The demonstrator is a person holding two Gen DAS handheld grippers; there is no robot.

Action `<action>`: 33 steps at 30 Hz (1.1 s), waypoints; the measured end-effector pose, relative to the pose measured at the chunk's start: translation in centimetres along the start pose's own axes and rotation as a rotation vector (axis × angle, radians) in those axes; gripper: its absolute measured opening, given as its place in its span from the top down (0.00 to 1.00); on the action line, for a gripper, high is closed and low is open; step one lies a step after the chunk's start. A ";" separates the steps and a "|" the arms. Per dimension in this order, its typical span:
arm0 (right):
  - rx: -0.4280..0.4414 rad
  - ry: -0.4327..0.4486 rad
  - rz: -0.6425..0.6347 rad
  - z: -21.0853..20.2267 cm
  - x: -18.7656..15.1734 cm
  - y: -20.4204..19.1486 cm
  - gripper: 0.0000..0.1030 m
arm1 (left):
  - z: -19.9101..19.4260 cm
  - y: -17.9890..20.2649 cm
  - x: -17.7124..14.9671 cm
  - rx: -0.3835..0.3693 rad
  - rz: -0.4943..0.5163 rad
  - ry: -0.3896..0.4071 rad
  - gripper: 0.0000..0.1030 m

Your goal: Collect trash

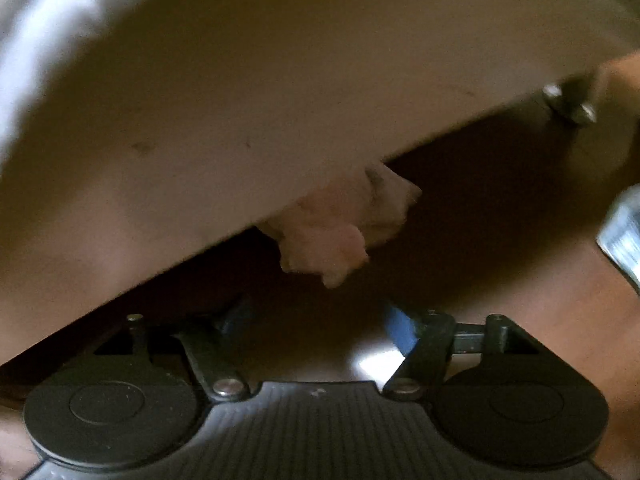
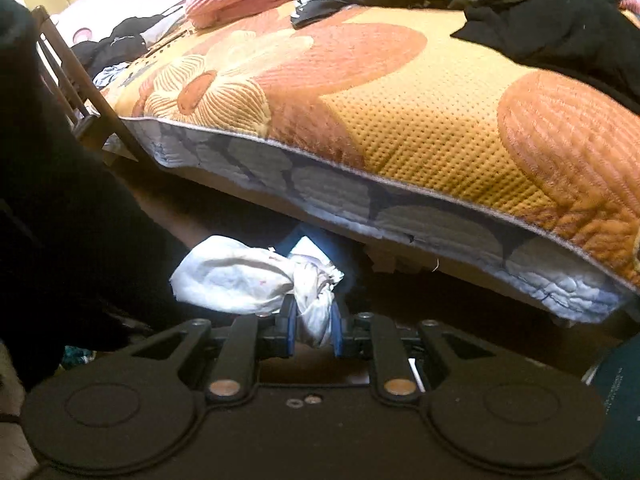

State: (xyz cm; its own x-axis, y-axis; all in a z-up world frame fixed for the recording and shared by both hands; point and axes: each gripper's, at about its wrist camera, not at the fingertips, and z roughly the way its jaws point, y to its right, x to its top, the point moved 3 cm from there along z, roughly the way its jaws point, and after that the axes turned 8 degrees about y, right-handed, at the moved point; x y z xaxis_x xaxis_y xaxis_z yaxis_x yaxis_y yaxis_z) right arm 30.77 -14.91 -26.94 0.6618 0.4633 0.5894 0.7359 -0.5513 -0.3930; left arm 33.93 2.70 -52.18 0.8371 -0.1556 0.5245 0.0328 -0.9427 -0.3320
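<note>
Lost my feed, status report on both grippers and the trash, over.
Right gripper shut on white crumpled bag. Left gripper open, crumpled tissue ahead, ungrasped. Pale panel overhanging tissue.

Left gripper [image 1: 316,320] and right gripper [image 2: 314,330]: black linkages, blue finger pads [image 1: 402,330], round housings, silver pivot screws.
</note>
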 end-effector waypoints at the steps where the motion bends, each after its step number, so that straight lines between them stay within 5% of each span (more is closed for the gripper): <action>1: -0.003 -0.012 0.014 0.4 0.0 0.3 0.83 | 0.7 0.0 0.1 0.005 -0.016 0.003 0.31; 8: -0.002 -0.060 0.113 2.8 0.1 1.7 0.83 | 4.5 -0.1 0.8 0.067 -0.058 0.080 0.31; 20: -0.020 -0.155 0.201 6.6 -0.5 2.5 0.83 | 8.0 -0.6 -0.3 0.024 -0.163 0.096 0.34; 22: -0.023 -0.163 0.211 6.9 -0.6 2.6 0.83 | 8.1 -0.5 -0.5 -0.008 -0.160 0.081 0.68; 25: -0.029 -0.172 0.210 6.9 -0.8 2.5 0.83 | 8.5 -0.9 -1.0 -0.036 -0.183 0.053 0.89; 33: -0.034 -0.132 0.190 6.1 -0.3 2.0 0.83 | 6.8 -2.2 -2.9 -0.090 -0.131 -0.009 0.94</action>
State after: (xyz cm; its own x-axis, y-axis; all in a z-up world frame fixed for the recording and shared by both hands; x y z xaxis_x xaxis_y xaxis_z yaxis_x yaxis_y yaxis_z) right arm 32.93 -11.87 -32.20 0.8024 0.4348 0.4088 0.5929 -0.6591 -0.4627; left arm 35.14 7.24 -58.27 0.8336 -0.0278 0.5517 0.0928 -0.9775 -0.1894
